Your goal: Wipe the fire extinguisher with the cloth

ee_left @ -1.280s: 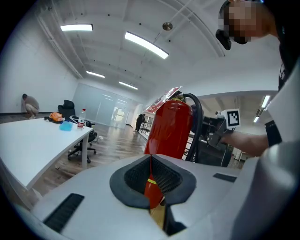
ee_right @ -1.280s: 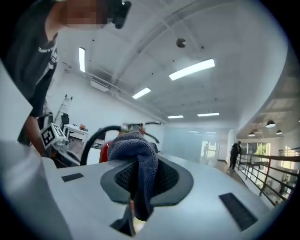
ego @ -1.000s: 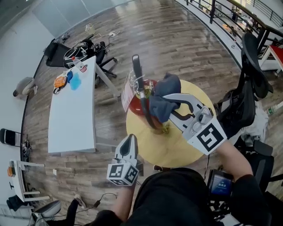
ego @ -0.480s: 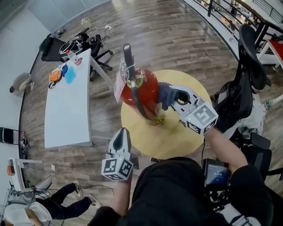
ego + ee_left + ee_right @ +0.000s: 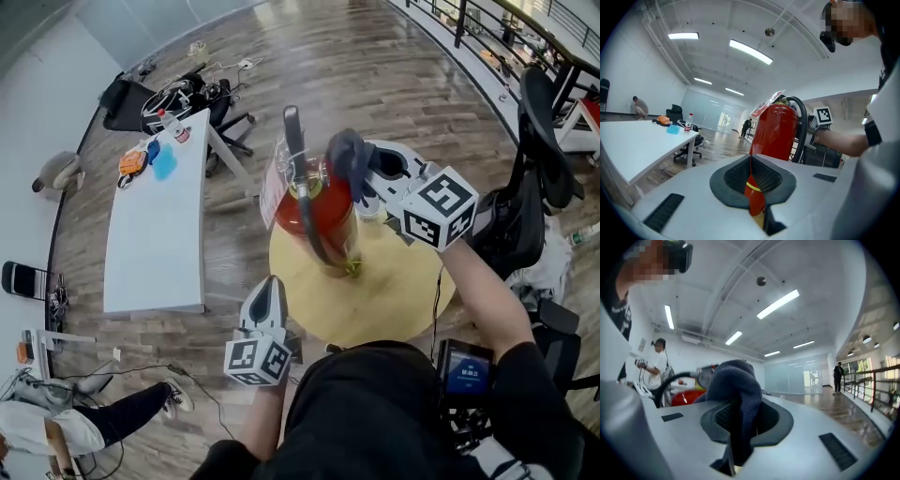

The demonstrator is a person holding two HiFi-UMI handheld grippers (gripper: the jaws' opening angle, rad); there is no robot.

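A red fire extinguisher (image 5: 317, 214) with a black hose and handle stands upright on a round wooden table (image 5: 394, 300). My right gripper (image 5: 361, 169) is shut on a dark blue cloth (image 5: 345, 161), held high against the extinguisher's top right, near the valve. In the right gripper view the cloth (image 5: 738, 394) bulges out between the shut jaws, with the red body (image 5: 686, 398) behind it at left. My left gripper (image 5: 267, 302) hangs low, off the table's near left edge, shut with nothing in it. In the left gripper view the extinguisher (image 5: 774, 131) rises just beyond the jaws.
A long white table (image 5: 155, 225) stands at the left with a bottle and small items at its far end. Black office chairs (image 5: 539, 169) crowd the right side. A person's legs (image 5: 122, 417) show at the lower left. A railing (image 5: 506, 37) runs along the upper right.
My right gripper has lifted the cloth from the extinguisher's lower right side up to its top. The left gripper has stayed about where it was.
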